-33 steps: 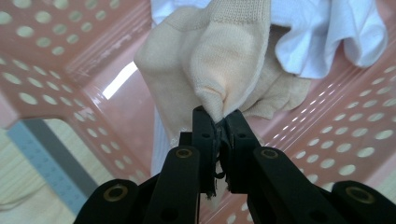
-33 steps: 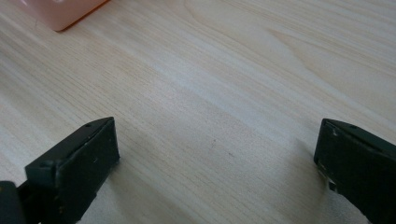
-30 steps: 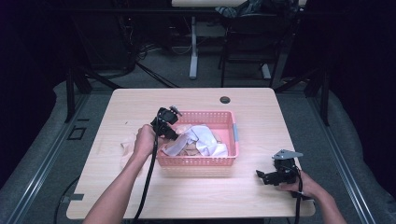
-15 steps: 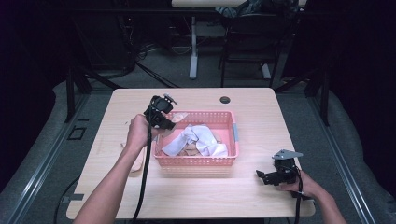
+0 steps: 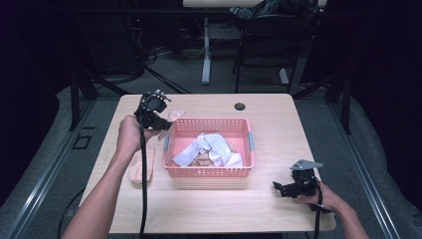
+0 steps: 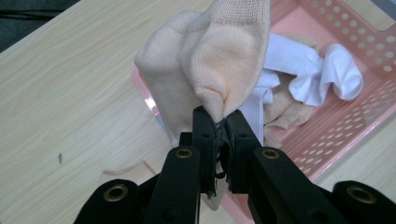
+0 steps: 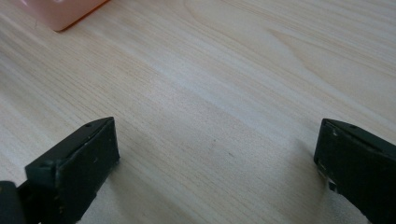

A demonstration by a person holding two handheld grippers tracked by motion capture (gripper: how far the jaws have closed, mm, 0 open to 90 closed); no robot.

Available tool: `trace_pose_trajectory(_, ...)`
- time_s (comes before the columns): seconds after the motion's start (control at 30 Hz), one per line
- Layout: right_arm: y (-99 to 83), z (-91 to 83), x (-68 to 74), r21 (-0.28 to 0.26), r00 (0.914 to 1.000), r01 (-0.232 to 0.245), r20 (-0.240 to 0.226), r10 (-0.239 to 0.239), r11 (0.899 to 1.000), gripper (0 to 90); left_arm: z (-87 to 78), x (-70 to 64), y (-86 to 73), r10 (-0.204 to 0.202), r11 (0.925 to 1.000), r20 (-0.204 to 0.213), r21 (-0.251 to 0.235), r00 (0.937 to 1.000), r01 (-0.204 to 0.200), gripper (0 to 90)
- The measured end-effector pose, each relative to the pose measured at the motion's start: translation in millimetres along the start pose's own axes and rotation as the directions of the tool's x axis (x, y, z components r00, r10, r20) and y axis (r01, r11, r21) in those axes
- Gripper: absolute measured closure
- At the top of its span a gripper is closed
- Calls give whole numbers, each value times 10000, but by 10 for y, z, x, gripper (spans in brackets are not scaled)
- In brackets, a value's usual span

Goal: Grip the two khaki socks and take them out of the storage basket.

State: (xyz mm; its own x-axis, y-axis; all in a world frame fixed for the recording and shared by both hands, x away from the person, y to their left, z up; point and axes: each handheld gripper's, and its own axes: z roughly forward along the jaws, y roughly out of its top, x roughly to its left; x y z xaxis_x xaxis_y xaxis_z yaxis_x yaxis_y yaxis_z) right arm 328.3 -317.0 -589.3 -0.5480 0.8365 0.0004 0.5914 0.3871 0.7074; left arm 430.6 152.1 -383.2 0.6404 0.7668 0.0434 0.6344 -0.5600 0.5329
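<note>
The left gripper [image 6: 219,122] is pinching a peach sock [image 6: 219,51] tight, holding it up by the pink basket's [image 5: 209,172] left corner — carry it clear before letting go. The right gripper [image 7: 215,158] is sitting wide open, holding nothing.

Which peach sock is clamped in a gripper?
The peach sock hanging from the left gripper, jaws shut on it; another lies flat left of the basket.

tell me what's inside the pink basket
The pink basket holds a loose pile of white socks with peach ones partly buried beneath them. How many lie under the pile, and the basket floor there, is covered.
</note>
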Motion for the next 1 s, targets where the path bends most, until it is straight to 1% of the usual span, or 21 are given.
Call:
trace_pose_trajectory(0.07,0,0,0,2,10000,1,0,-1,10000,0,-35,37,-33,-94,10000,-68,-35,9999,93,845)
trace_pose_trajectory(0.1,0,0,0,-1,10000,2,6,-2,10000,0,-66,79,-66,-199,9998,-127,-31,9997,198,846)
trace_pose_trajectory(0.17,0,0,0,1,10000,3,3,-3,10000,0,-79,98,-82,-255,9997,-176,-33,9995,254,845)
trace_pose_trajectory(0.3,0,0,0,-1,10000,0,2,0,10000,0,-115,178,-145,-417,9991,-257,30,9988,418,845)
trace_pose_trajectory(0.33,0,0,0,0,10000,1,0,-1,10000,0,-132,214,-177,-510,9987,-303,80,9982,512,845)
trace_pose_trajectory(0.4,0,0,0,2,10000,1,3,-1,10000,0,-144,233,-194,-519,9986,-326,52,9981,521,845)
trace_pose_trajectory(0.47,0,0,0,4,10000,2,3,-2,10000,0,-161,268,-231,-612,9981,-356,52,9975,614,845)
trace_pose_trajectory(0.5,0,0,0,1,10000,3,1,-3,10000,0,-170,300,-277,-714,9974,-407,58,9966,717,845)
trace_pose_trajectory(0.57,0,-2,-1,20,10000,21,1,-21,10000,0,-163,345,-333,-872,9961,-443,97,9952,877,845)
trace_pose_trajectory(0.63,0,-1,-1,18,10000,15,-2,-15,10000,0,-153,369,-363,-943,9953,-471,158,9944,951,845)
trace_pose_trajectory(0.67,0,0,0,2,10000,2,2,-2,10000,0,-137,418,-425,-1110,9934,-496,222,9926,1123,845)
trace_pose_trajectory(0.7,0,0,0,2,10000,2,2,-2,10000,0,-137,418,-425,-1110,9934,-496,222,9926,1123,845)
trace_pose_trajectory(0.77,0,-2,-1,20,10000,20,-1,-20,10000,0,-119,461,-488,-1217,9918,-532,338,9911,1236,845)
trace_pose_trajectory(0.8,0,-2,-1,21,10000,16,-2,-16,10000,0,-96,495,-553,-1364,9895,-537,399,9892,1386,845)
trace_pose_trajectory(0.83,0,-2,-1,21,10000,16,-2,-16,10000,0,-96,495,-553,-1364,9895,-537,399,9892,1386,845)
trace_pose_trajectory(0.9,0,-1,-1,17,10000,16,1,-16,10000,0,-58,538,-647,-1473,9872,-545,540,9876,1502,845)
trace_pose_trajectory(0.97,0,0,0,0,10000,0,5,0,10000,0,-43,551,-678,-1541,9859,-544,580,9866,1572,845)
trace_pose_trajectory(1.0,0,-1,-1,19,10000,17,4,-17,10000,0,-8,577,-734,-1645,9837,-504,652,9851,1676,845)
